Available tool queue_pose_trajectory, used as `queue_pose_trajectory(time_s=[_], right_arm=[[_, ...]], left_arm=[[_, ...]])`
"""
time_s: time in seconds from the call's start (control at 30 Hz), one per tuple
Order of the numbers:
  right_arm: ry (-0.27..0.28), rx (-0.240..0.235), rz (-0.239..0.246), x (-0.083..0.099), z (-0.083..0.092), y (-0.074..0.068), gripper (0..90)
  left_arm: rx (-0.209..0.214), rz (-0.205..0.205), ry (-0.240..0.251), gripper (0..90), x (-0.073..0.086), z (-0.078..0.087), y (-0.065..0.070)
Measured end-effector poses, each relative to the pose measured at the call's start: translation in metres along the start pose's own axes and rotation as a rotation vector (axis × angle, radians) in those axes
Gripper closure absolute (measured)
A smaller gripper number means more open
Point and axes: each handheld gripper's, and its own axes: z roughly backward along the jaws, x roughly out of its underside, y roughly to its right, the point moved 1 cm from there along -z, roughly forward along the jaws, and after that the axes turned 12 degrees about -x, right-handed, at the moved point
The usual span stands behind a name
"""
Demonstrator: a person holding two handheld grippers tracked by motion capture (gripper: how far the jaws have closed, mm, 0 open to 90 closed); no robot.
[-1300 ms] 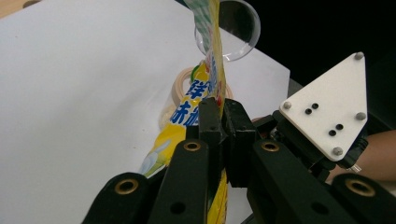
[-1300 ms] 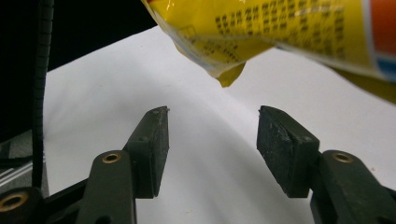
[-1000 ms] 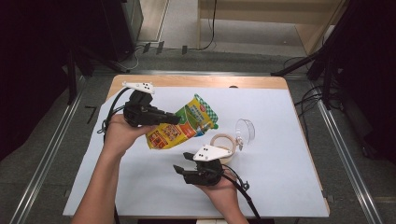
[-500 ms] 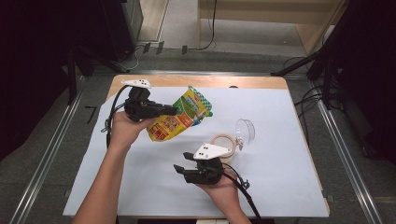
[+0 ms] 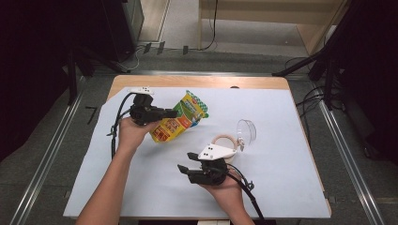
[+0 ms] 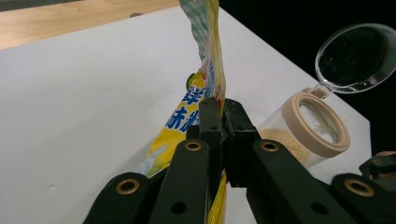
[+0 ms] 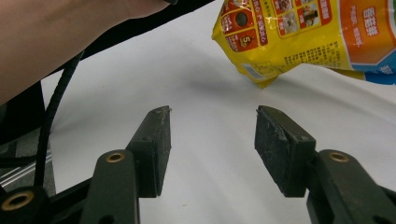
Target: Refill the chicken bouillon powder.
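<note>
A yellow snack bag (image 5: 180, 119) with a green top hangs tilted above the white sheet, its lower corner close to the surface. My left gripper (image 5: 172, 113) is shut on the bag's edge; in the left gripper view both jaws clamp the bag (image 6: 205, 74). A jar (image 5: 225, 143) with a beige rim stands to the right, and its clear flip lid (image 5: 246, 131) is folded back. My right gripper (image 5: 185, 161) is in front of the jar, pointing left and open. In the right gripper view nothing lies between its jaws (image 7: 212, 126), and the bag (image 7: 299, 32) is beyond them.
A white sheet (image 5: 291, 183) covers the wooden table (image 5: 197, 80). The jar (image 6: 317, 128) holds some pale powder, with its lid (image 6: 357, 58) up behind it. The person's left forearm (image 7: 60, 37) and a black cable cross the near left. Floor rails run along both sides of the table.
The bag has swung more upright in the left gripper, its top moving toward the far side. The right gripper has stayed where it was, open.
</note>
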Motion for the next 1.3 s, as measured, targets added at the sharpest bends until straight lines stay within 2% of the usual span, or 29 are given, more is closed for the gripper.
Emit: queue_pose_trajectory(time_s=[0.1,0.27,0.53,0.73,0.8,0.97,1.2,1.3], right_arm=[[-0.001,0.001,-0.001,0.001,0.000,0.000,46.8],[-0.007,0.000,-0.002,0.003,0.000,0.000,46.7],[-0.010,0.001,-0.002,0.003,0.002,0.002,46.7],[-0.010,0.006,0.000,0.003,0.004,0.003,46.8],[-0.009,0.010,0.001,0.003,0.005,0.004,46.8],[-0.004,0.018,-0.001,0.002,0.005,0.005,46.8],[0.015,0.024,-0.001,0.000,0.008,0.005,46.8],[0.011,0.026,-0.003,0.000,0.007,0.005,46.9]], left_arm=[[0.012,0.007,0.004,88.5,0.002,0.002,-0.002],[0.008,0.009,-0.002,88.3,0.005,0.009,-0.004],[-0.003,0.042,0.001,88.0,0.013,0.022,-0.011],[-0.021,0.041,-0.010,87.6,0.019,0.033,-0.011],[-0.040,0.030,-0.017,87.5,0.021,0.037,-0.011],[-0.047,0.014,-0.022,87.3,0.028,0.047,-0.013],[-0.057,0.041,-0.025,87.3,0.038,0.061,-0.021],[-0.052,0.068,-0.028,87.4,0.042,0.065,-0.024]])
